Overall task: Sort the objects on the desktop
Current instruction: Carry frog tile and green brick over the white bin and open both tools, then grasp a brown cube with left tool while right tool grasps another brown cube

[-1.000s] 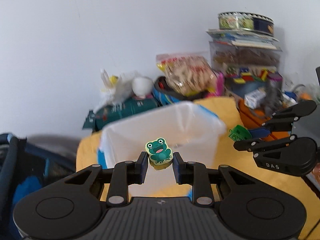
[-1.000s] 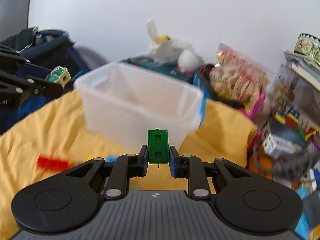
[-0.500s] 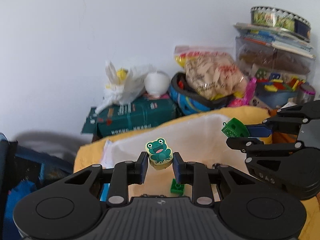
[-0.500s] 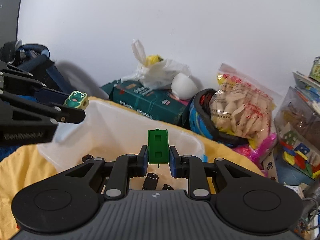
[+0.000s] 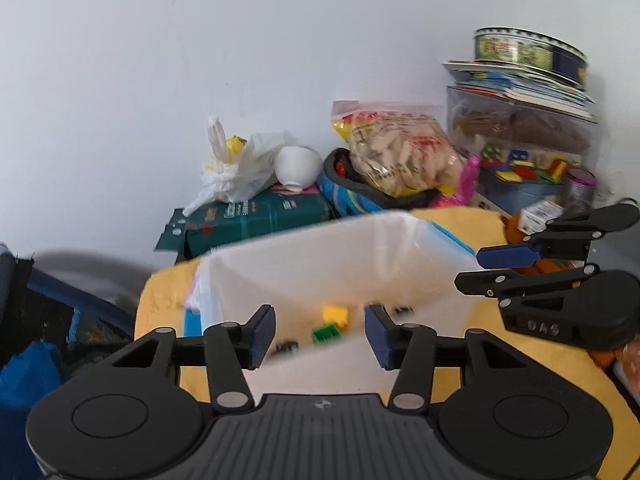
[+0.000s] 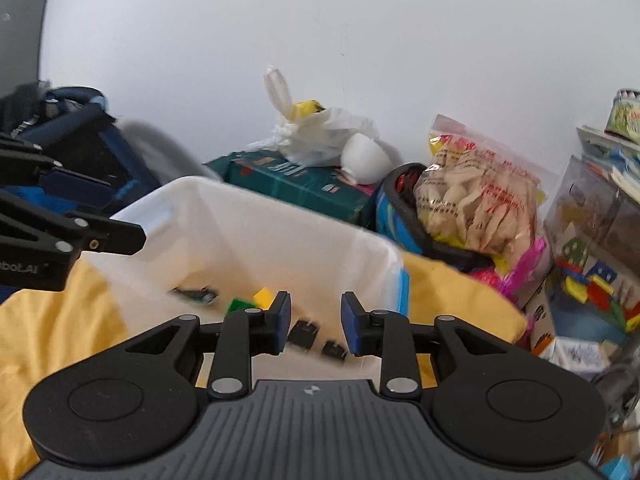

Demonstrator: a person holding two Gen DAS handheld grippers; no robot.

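Observation:
A translucent white plastic bin [image 5: 420, 240] [image 6: 384, 256] stands on a yellow cloth [image 5: 168, 296] [image 6: 52, 332]. Inside lie a yellow brick [image 5: 335, 314] [image 6: 264, 295], a green brick [image 5: 327, 334] [image 6: 239, 304] and several small dark pieces [image 6: 304, 334]. My left gripper [image 5: 320, 334] is open and empty, over the bin's near edge. My right gripper [image 6: 314, 322] is open and empty, also over the bin. The right gripper also shows at the right of the left wrist view [image 5: 480, 270]. The left gripper shows at the left of the right wrist view [image 6: 128, 236].
Against the white wall stand a dark green box [image 5: 256, 216], a white plastic bag [image 5: 236, 168], a white bowl [image 5: 296, 166], a bag of snacks [image 5: 400, 152] and a stack of boxes and tins [image 5: 528, 112]. A dark blue bag [image 6: 76, 144] sits at the left.
Both grippers have opened. The frog figure has left the left gripper and the green piece has left the right gripper. Both grippers have pulled back a little from the bin.

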